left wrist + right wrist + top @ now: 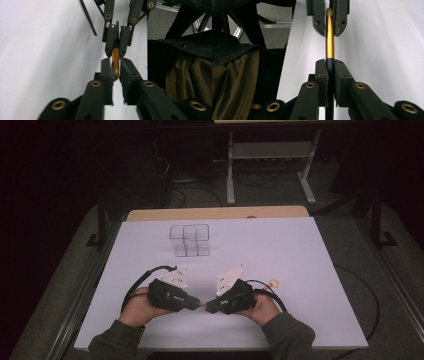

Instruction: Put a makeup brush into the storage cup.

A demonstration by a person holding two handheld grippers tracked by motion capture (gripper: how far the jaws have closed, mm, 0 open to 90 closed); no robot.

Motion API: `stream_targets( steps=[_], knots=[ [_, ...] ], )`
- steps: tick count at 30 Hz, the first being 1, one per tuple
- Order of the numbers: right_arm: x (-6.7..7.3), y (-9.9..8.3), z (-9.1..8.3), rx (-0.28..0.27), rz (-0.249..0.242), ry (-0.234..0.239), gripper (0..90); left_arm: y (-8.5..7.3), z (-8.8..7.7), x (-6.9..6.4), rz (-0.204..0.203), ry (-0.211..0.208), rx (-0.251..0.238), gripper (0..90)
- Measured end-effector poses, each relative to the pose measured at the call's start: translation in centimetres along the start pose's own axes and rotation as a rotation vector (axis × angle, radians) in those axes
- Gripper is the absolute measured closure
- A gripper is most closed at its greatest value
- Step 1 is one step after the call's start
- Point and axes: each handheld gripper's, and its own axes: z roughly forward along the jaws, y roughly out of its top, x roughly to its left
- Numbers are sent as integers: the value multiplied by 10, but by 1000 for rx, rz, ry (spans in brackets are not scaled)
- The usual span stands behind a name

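Nearest the person, at the near edge of the white worktop [300,250], two sleeved forearms come in and each hand grips a black tool. The left tongs [196,303] and the right tongs [209,307] point at each other, tip to tip, and between them spans a slim pen [203,305] with a gold end and a dark blue barrel.

In the left gripper view, the left tongs [115,65] are drawn narrow on the rounded gold end of the pen [115,58], while the opposite tongs clamp the barrel just beyond. In the right gripper view, the right tongs [330,66] are closed tight on the dark blue barrel, and the gold part of the pen [330,37] runs straight ahead into the other tongs. The pen is thus held off the worktop, gripped at both ends, level with the surface.

Just to the right of the pen, past the right hand, a small pale round piece [274,283] lies on the worktop. In the left gripper view a thin dark blue rod [88,17] lies on the worktop beyond the pen.

Farther from the pen, toward the middle of the worktop, stands a clear plastic box [190,240] with several compartments. Beyond it the far rim shows a strip of bare wood [215,213].
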Motion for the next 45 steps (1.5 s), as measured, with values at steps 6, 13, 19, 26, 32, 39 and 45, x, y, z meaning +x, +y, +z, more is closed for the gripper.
stream_targets(
  steps=[6,13,19,26,32,39,45],
  knots=[
    [1,2,2,8,-22,-8,809,0,-1,-1,0,-7,4,837],
    [3,13,3,104,-47,-28,765,3,-1,-2,6,19,30,839],
    [6,28,4,196,-68,-64,760,7,-2,-6,10,48,59,839],
    [6,38,6,251,-92,-76,776,9,-2,-8,12,62,68,839],
    [7,38,10,263,-107,-56,819,10,-2,-9,31,59,59,837],
    [3,33,6,211,-81,-33,822,9,-5,-9,15,56,15,769],
    [1,28,5,161,-63,-22,823,8,-6,-7,9,55,-10,827]
  ],
)
